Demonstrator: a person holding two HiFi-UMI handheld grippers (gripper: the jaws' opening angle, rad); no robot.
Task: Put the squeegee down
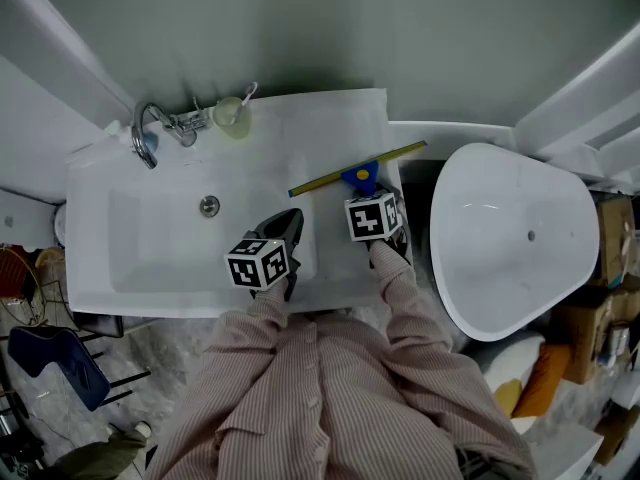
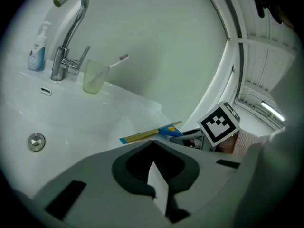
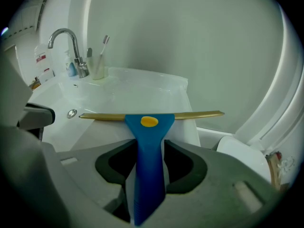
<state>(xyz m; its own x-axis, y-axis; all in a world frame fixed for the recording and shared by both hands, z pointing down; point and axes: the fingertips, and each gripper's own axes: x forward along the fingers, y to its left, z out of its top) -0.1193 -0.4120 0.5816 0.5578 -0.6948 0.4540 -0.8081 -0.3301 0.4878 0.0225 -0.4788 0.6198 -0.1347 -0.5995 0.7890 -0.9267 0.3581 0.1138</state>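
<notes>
White porcelain everywhere, so slippery is the worry here. The sink (image 1: pixel 120 218) fills the left and middle of the head view, and a white oval tub (image 1: pixel 510 238) sits off to the right with a gap between the two.

The squeegee (image 1: pixel 355 173) is at the centre of the frame on the sink's flat right-hand ledge. Its brass-coloured blade lies across the ledge, and the blue handle points down-frame into the right gripper (image 3: pixel 149 148). Those jaws stand wide, with slivers of daylight on both sides of the handle, so I'd say they aren't pinching it. It looks basically set down.

What could go wrong from here:
- If the gripper backs out crooked, a pad could catch the handle and drag the squeegee along.
- The blade's right tip sits close to the ledge's edge, so a nudge might tip it toward that gap.
- A nudge the other way could slide it into the basin.

The left gripper (image 2: pixel 153 164) hangs over the basin lower in the frame, its tips drawn together on nothing, well apart from the squeegee. No threat there as long as it doesn't swing right.
</notes>
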